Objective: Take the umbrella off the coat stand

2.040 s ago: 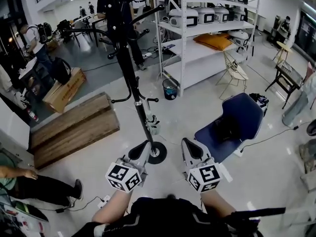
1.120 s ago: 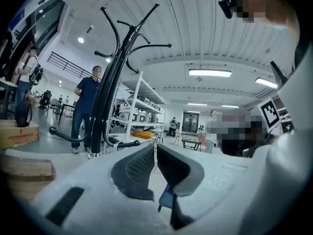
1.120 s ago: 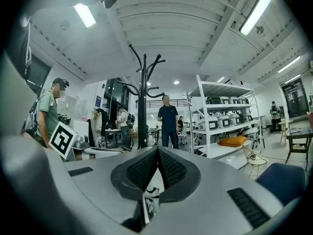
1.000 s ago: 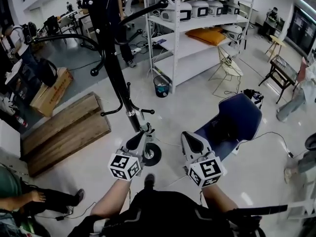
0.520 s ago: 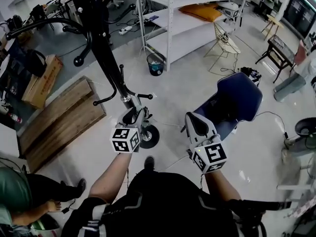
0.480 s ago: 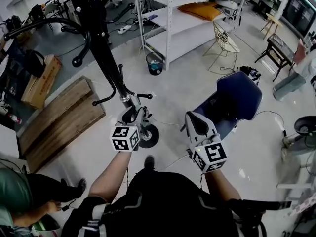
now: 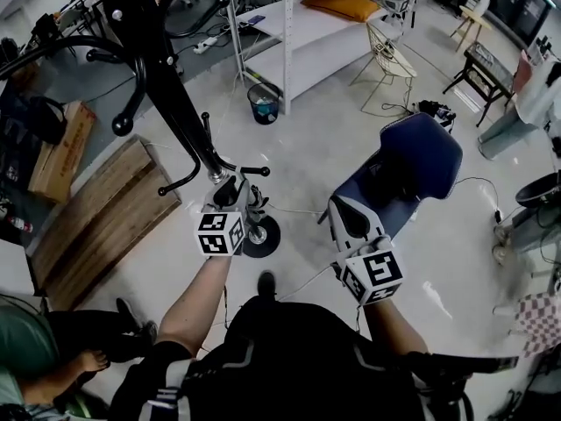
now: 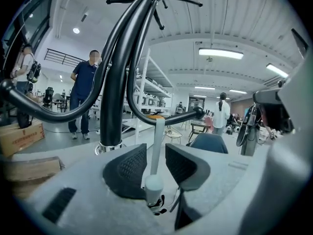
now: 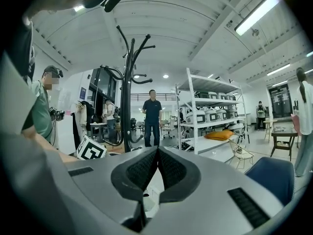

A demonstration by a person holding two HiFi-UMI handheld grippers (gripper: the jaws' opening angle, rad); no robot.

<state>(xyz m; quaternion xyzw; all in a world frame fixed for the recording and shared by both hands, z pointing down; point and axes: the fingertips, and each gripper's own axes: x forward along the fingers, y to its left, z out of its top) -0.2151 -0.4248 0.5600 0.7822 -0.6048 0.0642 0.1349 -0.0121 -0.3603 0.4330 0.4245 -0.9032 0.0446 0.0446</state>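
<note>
Head view puts the black coat stand (image 7: 166,86) just ahead of us, and the slim pale umbrella (image 8: 158,136) appears to hang from a low hook (image 8: 188,115). Its shaft stands between our released left tongs (image 8: 155,153), pads not pressing, while our right tongs (image 9: 157,153) are clenched on nothing. Closing off-centre could set the shaft swinging, and pulling without lifting could snag the hook and rock the stand.

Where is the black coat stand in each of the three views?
Head view: coat stand slants from top left down to centre.
Left gripper view: coat stand close up, just left of centre.
Right gripper view: coat stand farther off, left of centre.
Shared landmark: white shelf rack, right of it everywhere.
</note>
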